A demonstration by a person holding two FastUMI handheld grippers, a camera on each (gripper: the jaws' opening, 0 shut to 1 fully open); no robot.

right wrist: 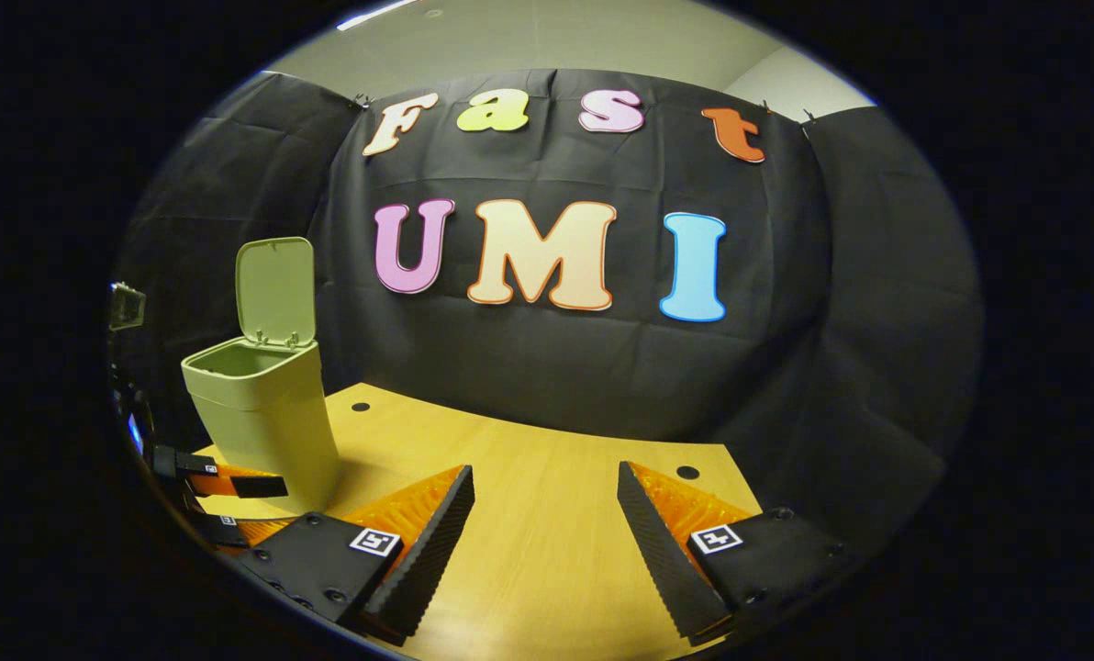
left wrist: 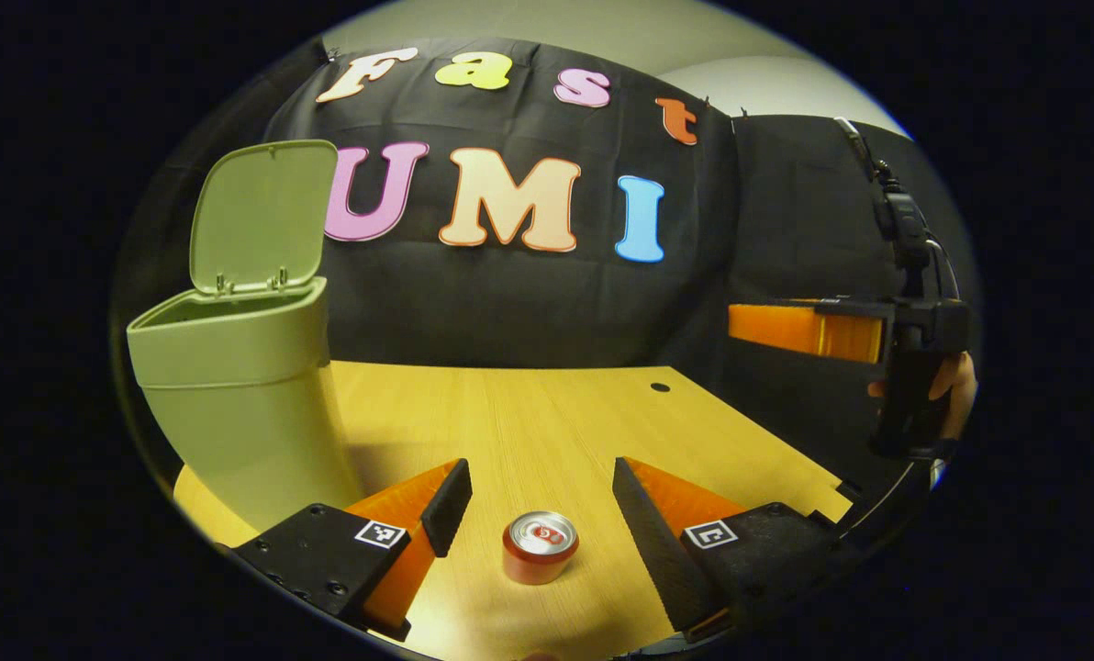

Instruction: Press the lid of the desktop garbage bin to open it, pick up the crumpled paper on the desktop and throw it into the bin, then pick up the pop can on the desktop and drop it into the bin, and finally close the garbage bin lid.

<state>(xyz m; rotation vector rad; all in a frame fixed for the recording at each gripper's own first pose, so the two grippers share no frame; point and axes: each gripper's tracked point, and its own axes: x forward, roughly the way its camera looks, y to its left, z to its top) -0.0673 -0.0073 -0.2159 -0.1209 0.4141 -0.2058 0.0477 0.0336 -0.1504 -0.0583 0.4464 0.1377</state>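
Upright red pop can point(left wrist: 540, 547), silver top, undented

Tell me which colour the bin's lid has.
Pale green, matching the bin; the lid shows best in the left gripper view.

In the left gripper view the garbage bin point(left wrist: 235, 404) hides its own inside behind the near wall, and its base runs off the picture's edge. The pop can point(left wrist: 540, 547) label is too small to make out. The hand point(left wrist: 955, 390) holding the other gripper point(left wrist: 809, 330) is mostly covered, perhaps gripping its handle.
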